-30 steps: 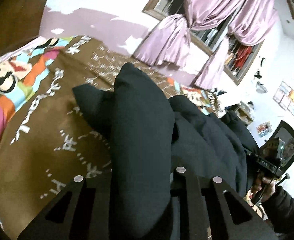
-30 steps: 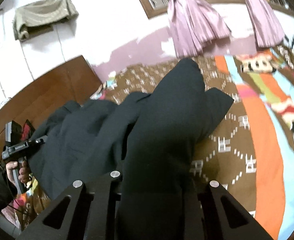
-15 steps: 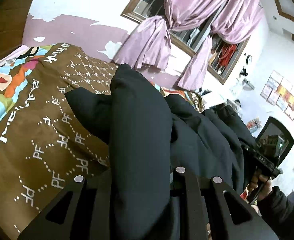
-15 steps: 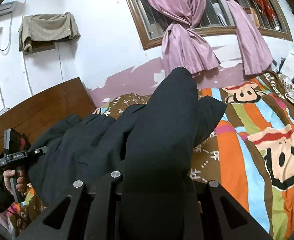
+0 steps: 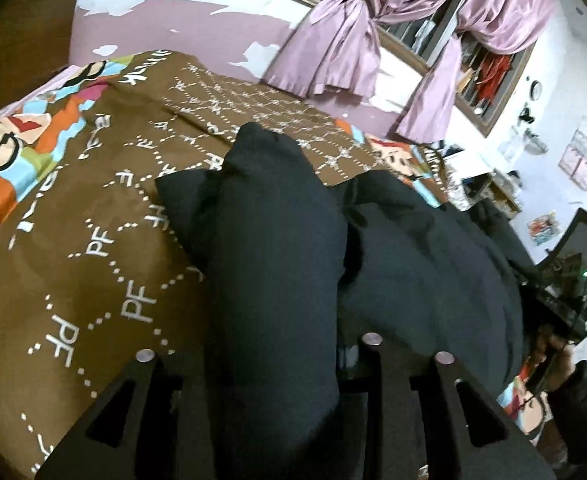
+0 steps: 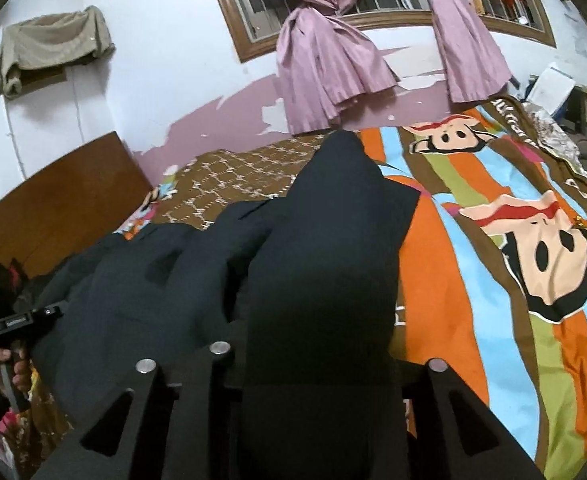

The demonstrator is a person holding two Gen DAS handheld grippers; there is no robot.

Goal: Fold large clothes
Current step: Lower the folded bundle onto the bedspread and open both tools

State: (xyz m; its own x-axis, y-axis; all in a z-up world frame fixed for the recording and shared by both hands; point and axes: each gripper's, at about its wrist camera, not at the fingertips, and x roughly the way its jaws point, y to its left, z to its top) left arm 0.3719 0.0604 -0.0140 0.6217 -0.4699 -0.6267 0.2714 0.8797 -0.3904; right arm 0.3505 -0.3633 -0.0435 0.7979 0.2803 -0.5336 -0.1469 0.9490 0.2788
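A large dark padded garment [image 5: 413,264] hangs stretched between my two grippers above the bed. My left gripper [image 5: 277,360] is shut on one end of it; a thick fold of the cloth [image 5: 277,240] bulges up between the fingers and hides the tips. My right gripper [image 6: 317,360] is shut on the other end [image 6: 325,248] in the same way. The right gripper and its hand show at the right edge of the left wrist view [image 5: 561,320]. The left gripper and its hand show at the left edge of the right wrist view [image 6: 9,324].
A bed with a brown and striped cartoon cover [image 5: 105,216] lies under the garment; it also shows in the right wrist view [image 6: 493,280]. A wooden headboard [image 6: 53,196], a peeling pink wall [image 5: 197,36], a window with purple curtains [image 6: 325,68] and cluttered shelves [image 5: 489,188] lie beyond.
Both grippers have tilted and shifted with the garment still held. The left view rose then dipped back toward the bed; the right view now shows more of the striped cover.
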